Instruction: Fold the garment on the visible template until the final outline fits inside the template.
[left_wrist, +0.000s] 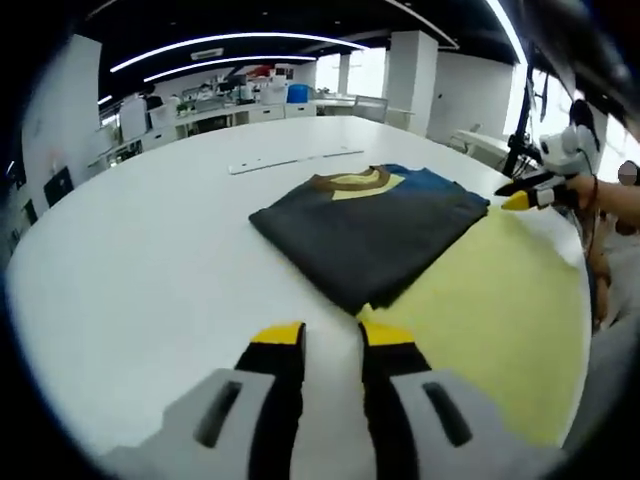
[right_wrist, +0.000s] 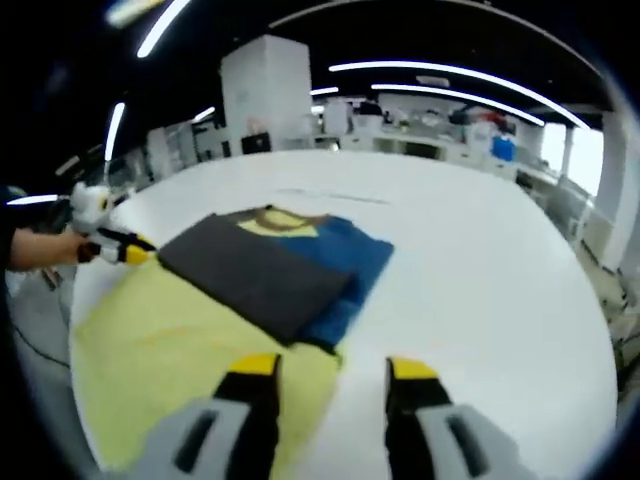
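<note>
In the left gripper view, the folded garment (left_wrist: 372, 232) is seen in the middle of the frame, lying on the white table (left_wrist: 150, 270). It's a dark grey rectangle with a bit of blue and a yellow-and-brown collar patch showing at its far end. Its right part is laid over the pale yellow template (left_wrist: 500, 320), which spreads to the lower right; the left part sits off it, on bare table. The left gripper (left_wrist: 331, 338) is found at the bottom centre, jaws parted only narrowly, nothing between them, held just short of the garment's near corner. The other gripper is spotted at the right edge, held by a hand (left_wrist: 590, 195), next to the garment's far right corner.

In the right gripper view, the garment is placed centre-left, with the blue layer peeking out on its right side. The right gripper (right_wrist: 333, 368) is seen at the bottom, jaws spread wide and empty, straddling the template's edge.
</note>
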